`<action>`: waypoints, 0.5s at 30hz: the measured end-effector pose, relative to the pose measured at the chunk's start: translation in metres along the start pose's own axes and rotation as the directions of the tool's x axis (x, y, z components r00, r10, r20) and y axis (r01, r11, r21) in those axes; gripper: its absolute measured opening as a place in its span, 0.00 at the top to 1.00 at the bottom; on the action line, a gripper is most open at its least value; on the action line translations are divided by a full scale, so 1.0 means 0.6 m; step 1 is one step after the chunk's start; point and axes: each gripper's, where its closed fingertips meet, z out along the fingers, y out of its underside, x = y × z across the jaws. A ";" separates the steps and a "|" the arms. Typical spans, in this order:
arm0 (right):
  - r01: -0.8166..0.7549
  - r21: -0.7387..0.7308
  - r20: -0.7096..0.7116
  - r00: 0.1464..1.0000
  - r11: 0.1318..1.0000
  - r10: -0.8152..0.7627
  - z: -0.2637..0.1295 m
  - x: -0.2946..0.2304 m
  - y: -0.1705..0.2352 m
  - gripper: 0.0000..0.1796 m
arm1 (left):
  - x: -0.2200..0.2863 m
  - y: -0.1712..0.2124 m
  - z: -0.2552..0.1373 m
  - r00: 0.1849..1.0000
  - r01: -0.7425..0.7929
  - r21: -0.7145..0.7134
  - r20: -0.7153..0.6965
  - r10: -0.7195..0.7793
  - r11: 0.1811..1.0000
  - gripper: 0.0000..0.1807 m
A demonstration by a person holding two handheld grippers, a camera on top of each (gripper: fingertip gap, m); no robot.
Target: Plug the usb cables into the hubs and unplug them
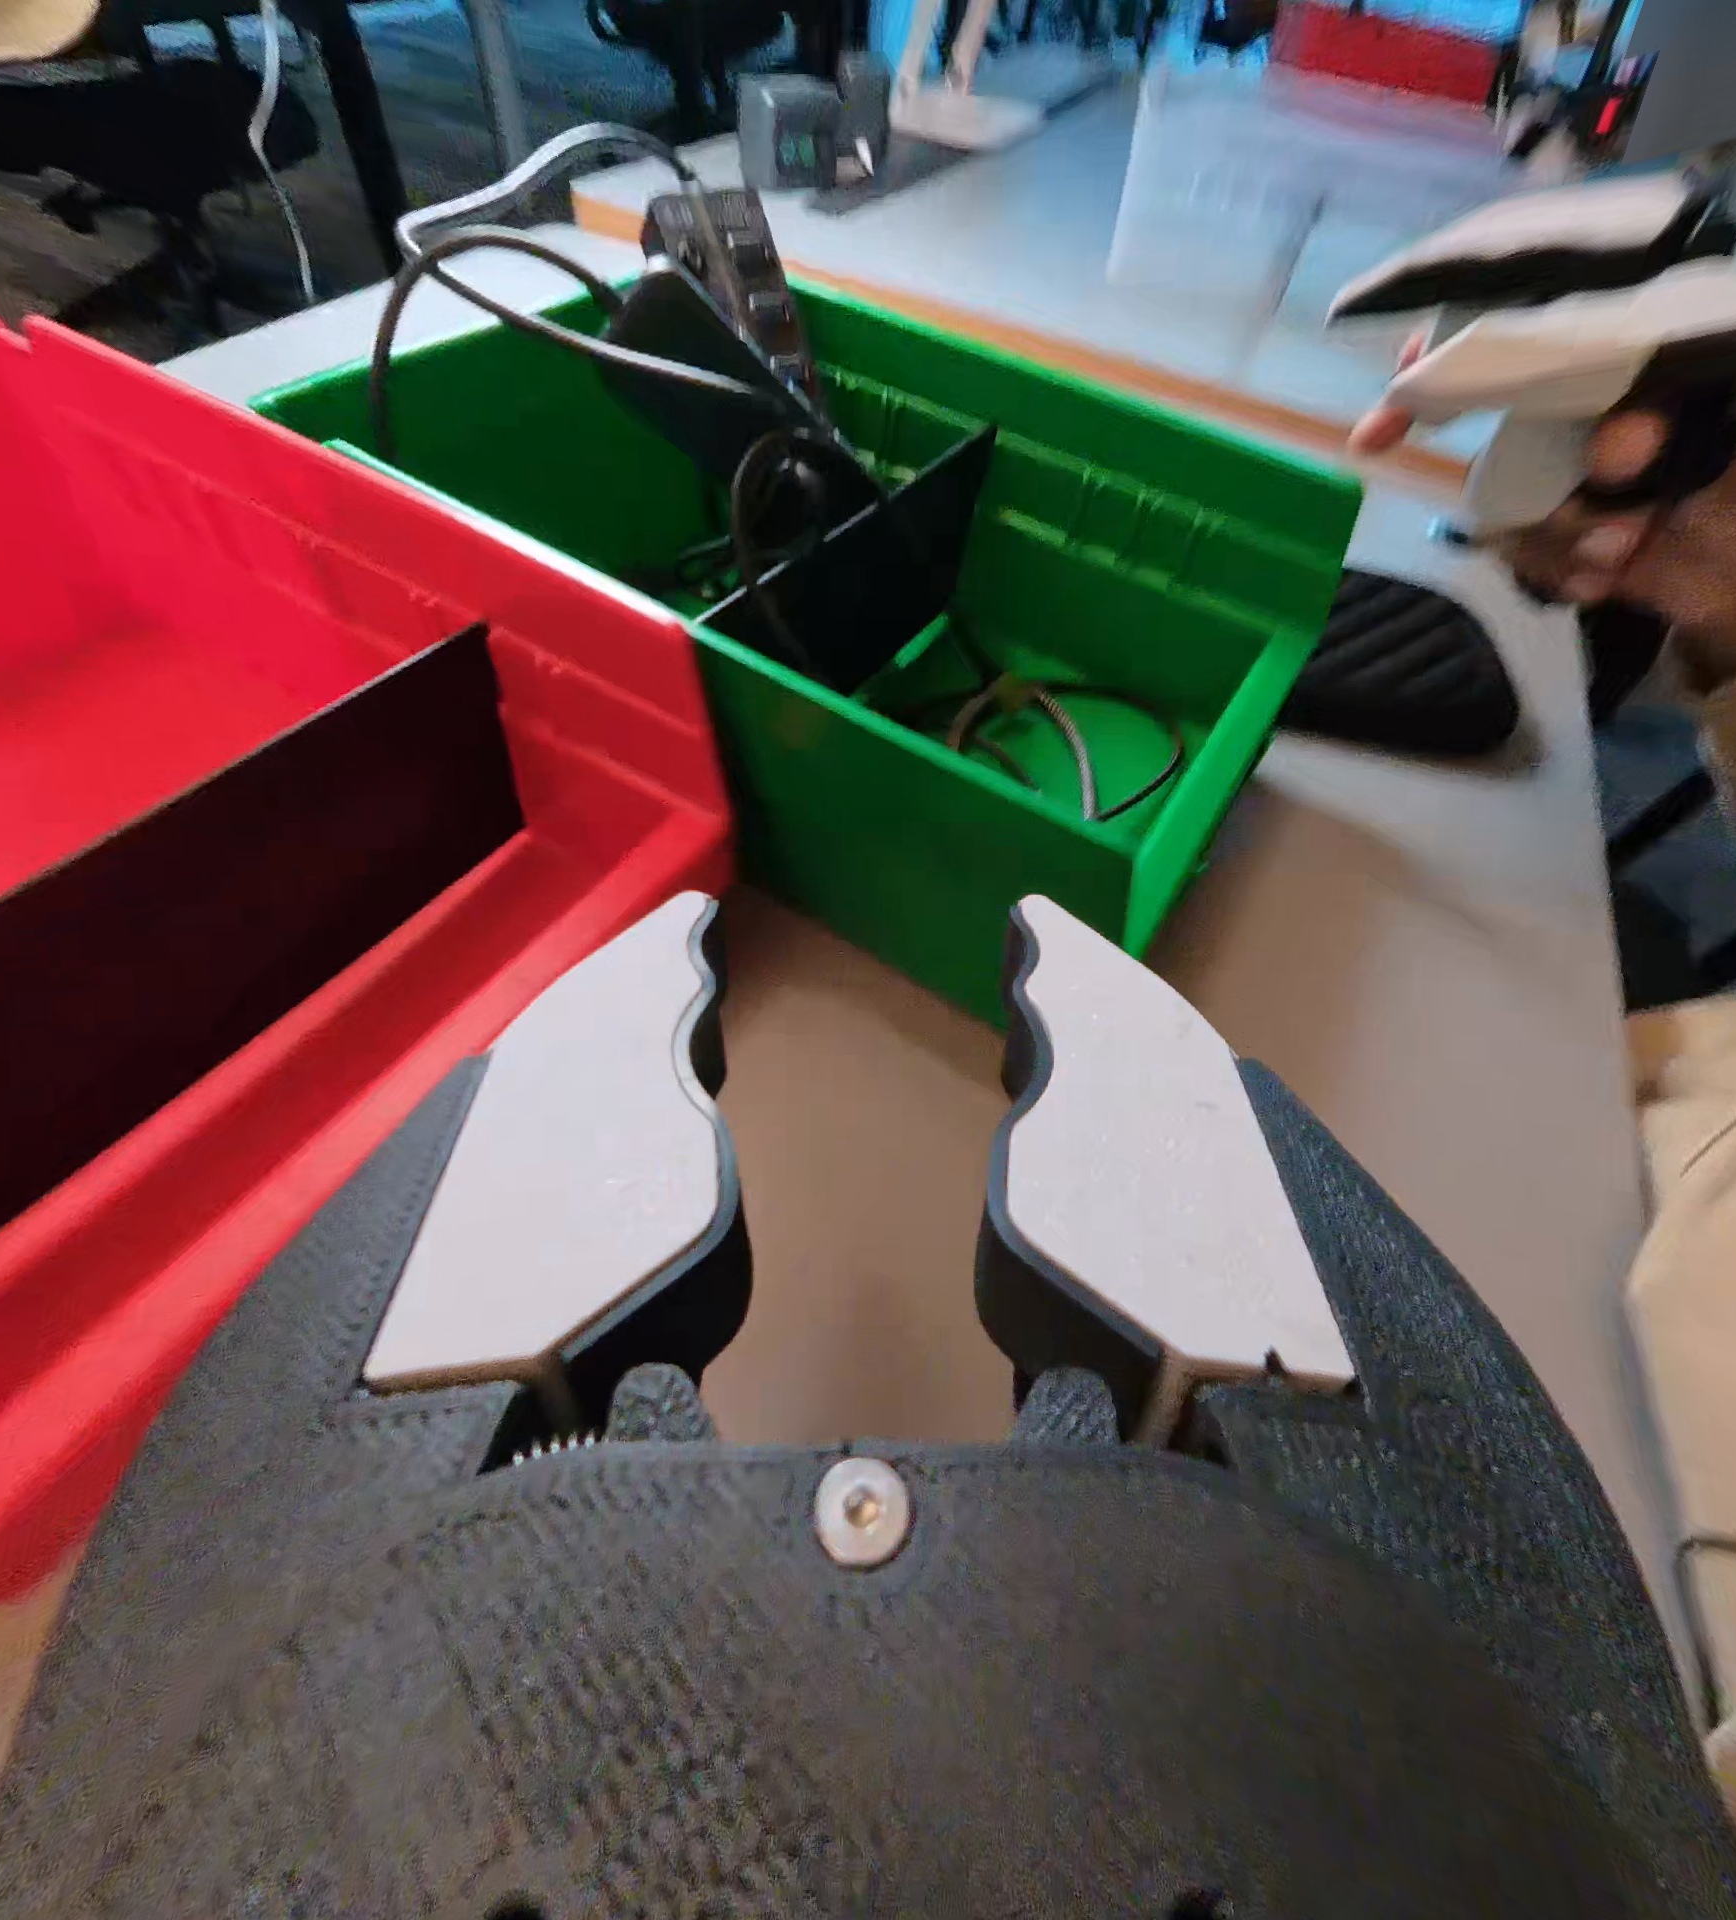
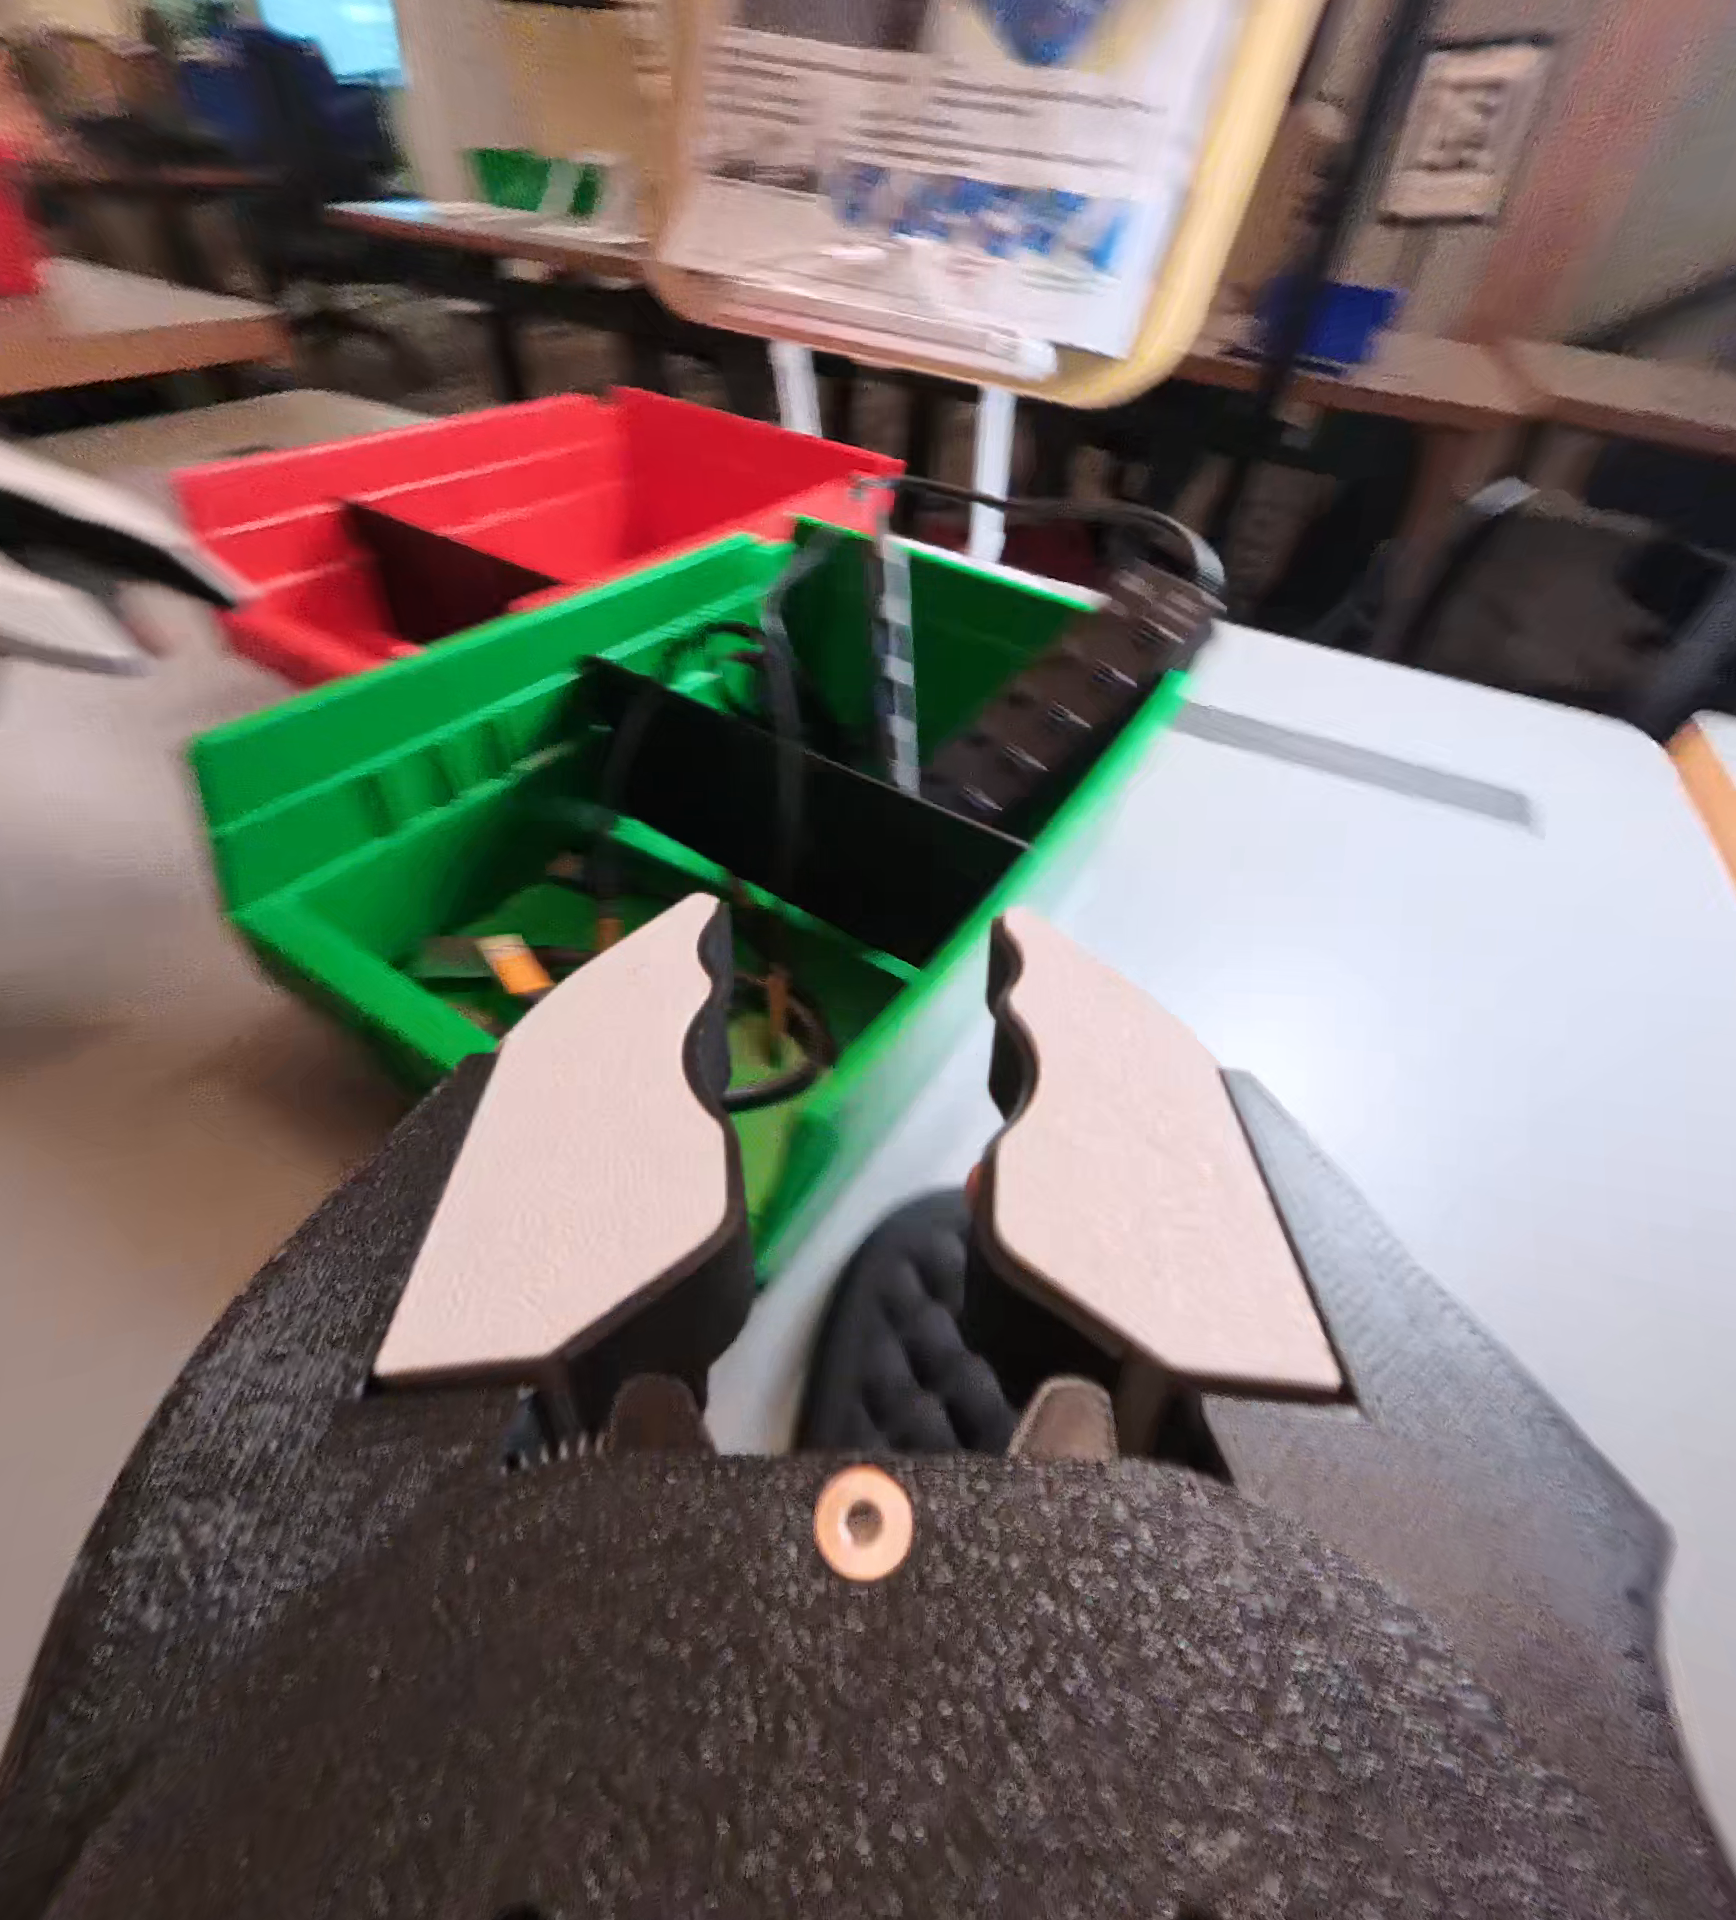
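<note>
The left gripper (image 1: 862, 935) hangs with its two fingers spread and nothing between them, its tips over bare table (image 1: 1363, 987) just short of the corner where the red bin (image 1: 324, 582) meets the green bin (image 1: 947, 862). In its view the red bin lies toward 10 o'clock, split by a black divider (image 1: 220, 831), and the green bin toward 12 o'clock. A black divider (image 1: 864, 582) also splits the green bin: the far compartment holds the dark usb hubs (image 1: 729, 281) leaning upright among black cables (image 1: 781, 499), and the near compartment holds a loose coiled cable (image 1: 1072, 738). The right gripper (image 2: 853, 935) is likewise spread and empty, poised over the green bin's near end. At 1 o'clock in its blurred view a long hub (image 2: 1072, 707) seems to lean against the bin wall. A ribbed black pad (image 2: 905, 1340) lies on the table beneath its fingers.
</note>
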 end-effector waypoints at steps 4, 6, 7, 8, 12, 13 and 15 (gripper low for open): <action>-0.111 -0.072 -0.060 0.992 0.991 0.106 0.013 0.019 0.063 0.68 | 0.039 -0.026 -0.009 0.976 0.167 0.206 0.101 -0.191 0.964 0.74; -0.159 -0.097 -0.034 0.987 0.983 0.156 0.029 0.001 0.080 0.68 | 0.049 -0.029 -0.002 0.954 0.208 0.294 0.150 -0.260 0.933 0.75; -0.178 -0.104 -0.033 0.984 0.978 0.176 0.037 -0.005 0.085 0.68 | 0.051 -0.025 0.007 0.945 0.209 0.313 0.180 -0.274 0.927 0.75; -0.193 -0.107 -0.038 0.981 0.975 0.190 0.044 -0.009 0.089 0.68 | 0.050 -0.018 0.020 0.937 0.199 0.314 0.218 -0.274 0.928 0.74; -0.201 -0.112 -0.125 0.974 0.973 0.186 0.059 0.000 0.100 0.69 | 0.051 0.010 0.078 0.924 0.224 0.248 0.255 -0.286 0.943 0.71; -0.204 -0.101 -0.136 0.972 0.974 0.190 0.059 0.002 0.098 0.69 | 0.049 0.013 0.086 0.921 0.232 0.239 0.258 -0.292 0.943 0.71; -0.230 -0.086 -0.137 0.967 0.969 0.217 0.062 0.004 0.096 0.69 | 0.042 0.017 0.099 0.916 0.238 0.228 0.271 -0.296 0.944 0.72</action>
